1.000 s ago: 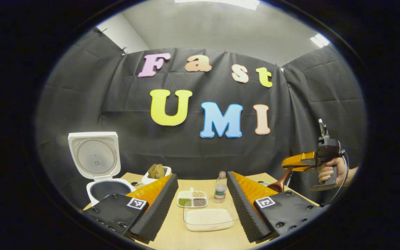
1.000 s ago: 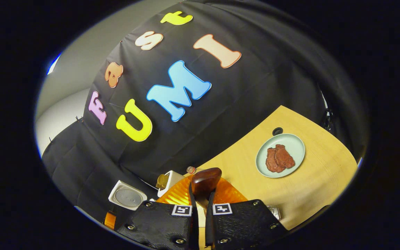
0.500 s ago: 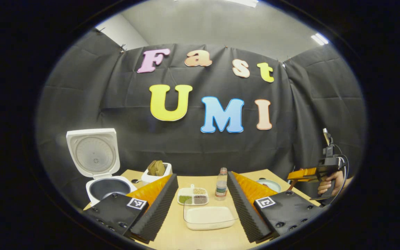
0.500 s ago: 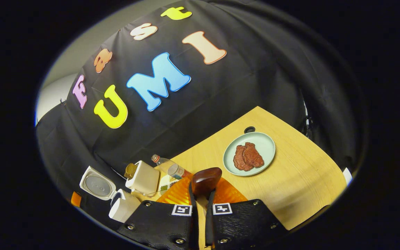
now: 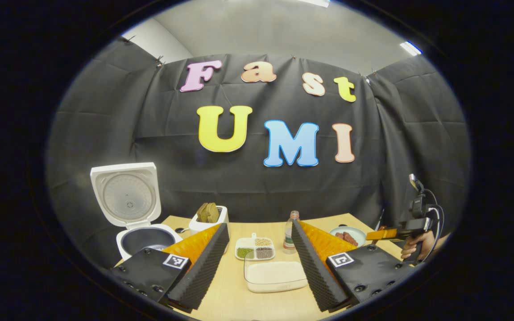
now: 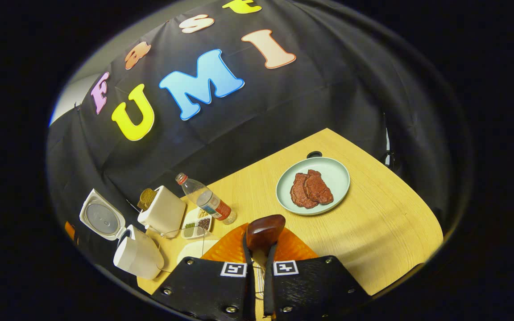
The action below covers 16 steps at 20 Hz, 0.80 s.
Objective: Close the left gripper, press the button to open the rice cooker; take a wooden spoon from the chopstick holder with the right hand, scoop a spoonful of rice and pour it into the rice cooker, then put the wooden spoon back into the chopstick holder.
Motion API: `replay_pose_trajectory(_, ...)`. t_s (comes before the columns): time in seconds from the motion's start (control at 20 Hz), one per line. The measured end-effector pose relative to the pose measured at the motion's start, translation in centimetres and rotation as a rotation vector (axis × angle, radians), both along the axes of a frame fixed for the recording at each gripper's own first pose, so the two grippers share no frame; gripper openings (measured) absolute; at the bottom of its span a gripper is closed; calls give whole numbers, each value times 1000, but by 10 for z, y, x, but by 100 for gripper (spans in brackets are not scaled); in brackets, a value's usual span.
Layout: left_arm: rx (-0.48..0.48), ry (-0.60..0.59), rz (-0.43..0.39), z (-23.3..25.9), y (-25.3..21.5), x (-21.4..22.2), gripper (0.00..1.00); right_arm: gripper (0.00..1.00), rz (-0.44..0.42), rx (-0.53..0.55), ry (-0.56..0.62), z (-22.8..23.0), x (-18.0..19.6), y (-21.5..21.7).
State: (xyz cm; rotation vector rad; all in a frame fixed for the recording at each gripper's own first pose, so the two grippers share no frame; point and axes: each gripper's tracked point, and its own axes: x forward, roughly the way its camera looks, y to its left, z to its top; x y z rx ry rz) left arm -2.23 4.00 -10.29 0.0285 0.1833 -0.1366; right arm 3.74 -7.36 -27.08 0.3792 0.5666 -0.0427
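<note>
Wooden spoon [image 6: 264, 232] is clamped between the fingers of the right gripper [image 6: 257, 261], bowl pointing forward along them. The rice tray [image 5: 276, 276] lies down and to its left on the table [image 6: 386, 232], so the spoon likely swings that way next. The left gripper [image 5: 259, 263] hovers with fingers wide apart, framing the tray; the rice cooker [image 5: 143, 238] stands open.
</note>
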Motion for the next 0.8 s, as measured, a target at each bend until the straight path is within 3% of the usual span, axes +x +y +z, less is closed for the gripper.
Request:
replay_pose_trajectory(0.3,-1,-11,20,8,11,-2,98,7,17,-46,-41,-12,5,6)
replay_pose_trajectory(0.5,-13,-20,8,9,5,1,98,24,45,-63,-19,-23,-12,-1)
replay_pose_trajectory(0.6,-17,-25,-3,9,-1,2,98,74,19,-161,-38,-32,-22,-15)
replay_pose_trajectory(0.65,-17,-29,-10,11,-4,3,98,98,-9,-221,-62,-5,-27,-34)
replay_pose_trajectory(0.7,-18,-33,-15,12,-5,3,98,93,-30,-265,-98,10,-31,-43)
replay_pose_trajectory(0.8,-19,-39,-25,14,-10,6,98,98,-25,-346,-168,44,-39,-43)
